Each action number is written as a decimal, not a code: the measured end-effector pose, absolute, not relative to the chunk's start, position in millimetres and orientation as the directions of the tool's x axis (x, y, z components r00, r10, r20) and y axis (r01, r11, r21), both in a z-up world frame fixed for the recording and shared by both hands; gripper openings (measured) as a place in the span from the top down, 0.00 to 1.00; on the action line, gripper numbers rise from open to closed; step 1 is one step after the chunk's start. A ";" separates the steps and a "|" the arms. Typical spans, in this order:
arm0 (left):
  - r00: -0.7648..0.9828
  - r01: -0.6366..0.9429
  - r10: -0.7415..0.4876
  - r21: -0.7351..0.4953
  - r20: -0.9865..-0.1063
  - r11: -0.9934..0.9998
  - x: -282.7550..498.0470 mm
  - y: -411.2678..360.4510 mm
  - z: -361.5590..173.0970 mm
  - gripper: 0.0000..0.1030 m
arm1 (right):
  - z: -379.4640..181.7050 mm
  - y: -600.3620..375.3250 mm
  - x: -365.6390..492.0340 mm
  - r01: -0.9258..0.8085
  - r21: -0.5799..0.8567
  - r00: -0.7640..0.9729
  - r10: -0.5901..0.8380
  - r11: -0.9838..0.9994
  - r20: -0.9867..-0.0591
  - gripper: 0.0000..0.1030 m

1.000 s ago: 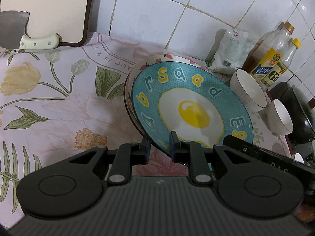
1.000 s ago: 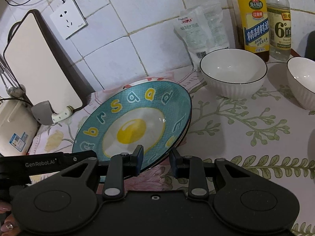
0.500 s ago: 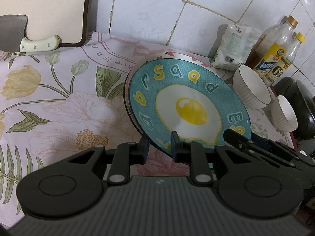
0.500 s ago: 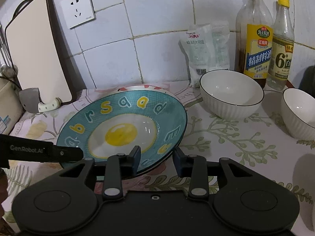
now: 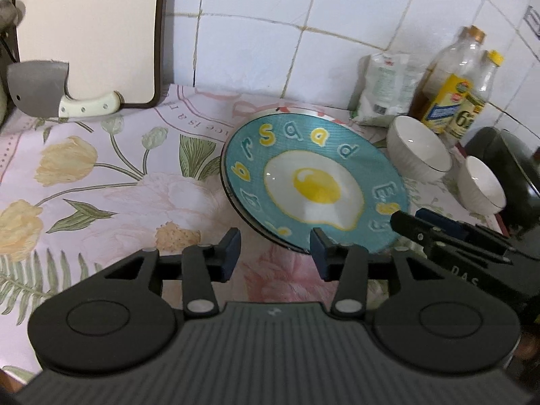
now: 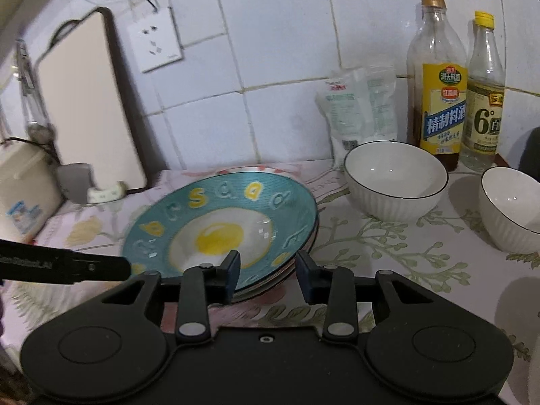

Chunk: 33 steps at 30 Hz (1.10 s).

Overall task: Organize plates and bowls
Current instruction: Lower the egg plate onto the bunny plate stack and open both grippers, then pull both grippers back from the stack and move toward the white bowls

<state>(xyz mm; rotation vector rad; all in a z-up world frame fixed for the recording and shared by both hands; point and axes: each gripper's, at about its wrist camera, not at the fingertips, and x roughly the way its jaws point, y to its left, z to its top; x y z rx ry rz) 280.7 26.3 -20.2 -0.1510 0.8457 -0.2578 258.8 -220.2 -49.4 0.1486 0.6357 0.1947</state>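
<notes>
A teal plate (image 5: 314, 185) (image 6: 219, 233) with a fried-egg picture and letters lies on another plate, whose pale rim (image 5: 297, 112) shows behind it. My left gripper (image 5: 275, 253) is at the plate's near rim with its jaws opening; the pads do not press on the rim. My right gripper (image 6: 268, 275) stands at the rim from the other side, jaws apart with the rim between them, not clamped. The right gripper also shows in the left wrist view (image 5: 438, 236). Two white bowls stand to the right: a larger bowl (image 6: 395, 182) and a smaller bowl (image 6: 509, 209).
Two bottles (image 6: 438, 101) and a plastic bag (image 6: 357, 111) stand against the tiled wall. A cutting board (image 5: 87, 33) leans at the left with a cleaver (image 5: 50, 91) before it. A dark pot (image 5: 506, 168) sits at the far right. The counter has a floral cloth (image 5: 101, 185).
Both grippers' jaws have spread off the teal plate's rim. The plate, tilted before, now lies flatter on the plate beneath. Both grippers have drawn back and up a little.
</notes>
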 end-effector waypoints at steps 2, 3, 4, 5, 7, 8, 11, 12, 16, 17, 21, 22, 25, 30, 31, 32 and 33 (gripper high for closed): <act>0.646 0.172 -0.283 -0.226 -0.709 0.959 269.1 26.6 -13.7 0.51 | -42.1 -223.0 249.8 -0.145 0.199 0.774 0.237 0.969 -0.587 0.56; 0.652 0.175 -0.282 -0.222 -0.704 0.959 262.2 27.4 -10.0 0.51 | -38.7 -223.9 244.4 -0.149 0.191 0.775 0.234 0.970 -0.587 0.56; 0.657 0.179 -0.284 -0.221 -0.699 0.959 255.5 28.3 -6.7 0.50 | -34.9 -224.4 238.6 -0.157 0.179 0.778 0.233 0.971 -0.584 0.54; 0.662 0.189 -0.290 -0.221 -0.691 0.957 247.6 29.0 -2.8 0.49 | -30.2 -224.8 231.8 -0.169 0.163 0.780 0.233 0.972 -0.581 0.53; 0.669 0.204 -0.302 -0.222 -0.679 0.953 234.1 29.6 3.7 0.47 | -22.3 -226.5 220.2 -0.183 0.140 0.789 0.231 0.973 -0.570 0.51; 0.674 0.214 -0.307 -0.221 -0.672 0.952 227.2 29.5 7.0 0.45 | -18.2 -227.1 214.7 -0.193 0.132 0.794 0.233 0.972 -0.562 0.48; 0.690 0.242 -0.315 -0.203 -0.651 0.949 205.8 26.7 17.6 0.40 | -6.5 -230.3 198.1 -0.223 0.127 0.800 0.257 0.966 -0.543 0.44; 0.696 0.249 -0.317 -0.198 -0.644 0.948 198.8 25.5 20.9 0.38 | -2.6 -231.0 192.4 -0.233 0.129 0.801 0.265 0.964 -0.537 0.44; 0.715 0.269 -0.321 -0.180 -0.621 0.946 173.5 23.4 32.2 0.33 | 12.4 -232.7 168.4 -0.258 0.104 0.816 0.275 0.960 -0.509 0.30; 0.717 0.273 -0.323 -0.177 -0.617 0.946 168.1 23.2 34.4 0.30 | 15.7 -232.6 163.0 -0.265 0.100 0.819 0.278 0.959 -0.503 0.29; 0.723 0.296 -0.332 -0.162 -0.606 0.941 145.4 23.4 42.5 0.29 | 27.4 -237.0 139.1 -0.307 0.082 0.816 0.307 0.948 -0.489 0.24; 0.722 0.302 -0.334 -0.158 -0.606 0.940 140.8 22.9 44.0 0.29 | 29.8 -237.1 132.7 -0.317 0.068 0.817 0.309 0.946 -0.487 0.23; 0.724 0.313 -0.334 -0.144 -0.604 0.939 127.2 20.3 47.3 0.24 | 34.4 -242.2 115.1 -0.342 0.032 0.821 0.316 0.939 -0.477 0.17; 0.731 0.327 -0.331 -0.118 -0.597 0.937 108.4 9.6 48.3 0.18 | 36.0 -257.1 92.2 -0.358 0.019 0.821 0.325 0.933 -0.470 0.12; 0.731 0.333 -0.334 -0.116 -0.595 0.936 105.0 6.6 47.6 0.16 | 35.4 -261.0 87.8 -0.361 0.018 0.821 0.327 0.933 -0.468 0.11; 0.731 0.338 -0.337 -0.113 -0.593 0.934 102.1 2.9 46.5 0.14 | 34.4 -264.4 83.8 -0.361 0.016 0.822 0.326 0.933 -0.467 0.11; 0.730 0.342 -0.339 -0.112 -0.593 0.933 99.5 0.2 45.0 0.13 | 33.2 -268.6 79.2 -0.357 0.012 0.825 0.322 0.934 -0.465 0.10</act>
